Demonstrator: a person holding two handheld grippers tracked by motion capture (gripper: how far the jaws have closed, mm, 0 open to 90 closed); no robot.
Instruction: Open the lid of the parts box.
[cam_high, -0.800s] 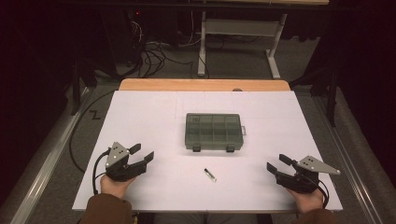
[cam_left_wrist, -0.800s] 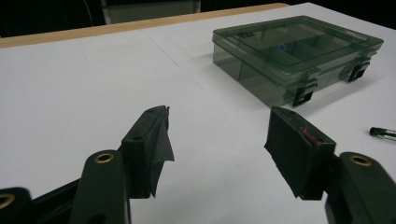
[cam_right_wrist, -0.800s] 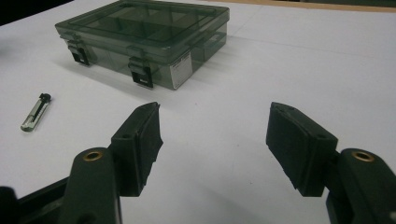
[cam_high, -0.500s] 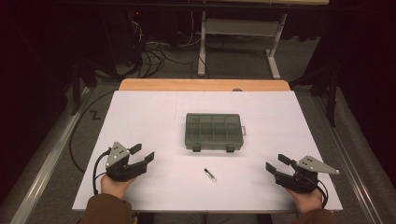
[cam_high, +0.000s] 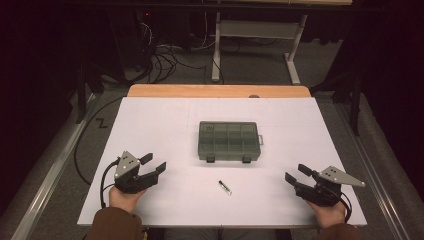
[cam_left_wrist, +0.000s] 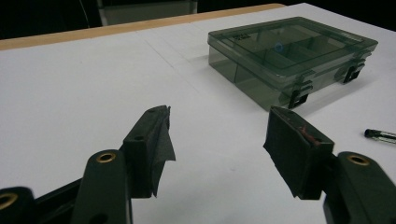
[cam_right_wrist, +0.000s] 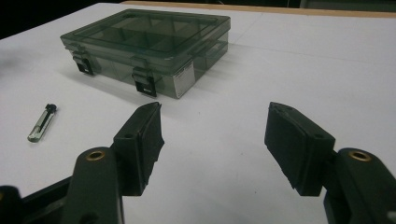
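A dark green see-through compartment box (cam_high: 228, 141) with two front latches lies lid down and closed in the middle of the white table (cam_high: 150, 120). A small clear vial with a black cap (cam_high: 225, 187) lies on the table in front of the box. My left gripper (cam_high: 153, 163) rests at the near left, open, nothing between its jaws. At the near right my right gripper (cam_high: 297, 173) is open and empty too. In the left gripper view the box (cam_left_wrist: 292, 58) lies ahead to the right and the vial (cam_left_wrist: 380, 135) shows at the right edge. In the right gripper view the box (cam_right_wrist: 147, 44) and the vial (cam_right_wrist: 42, 123) lie to the left.
The white sheet ends at a wooden strip (cam_high: 220, 91) along the far edge. Beyond it stand a metal frame (cam_high: 255, 30) and a tangle of cables (cam_high: 165, 55) on the dark floor. A metal rail (cam_high: 50, 175) runs along the table's left side.
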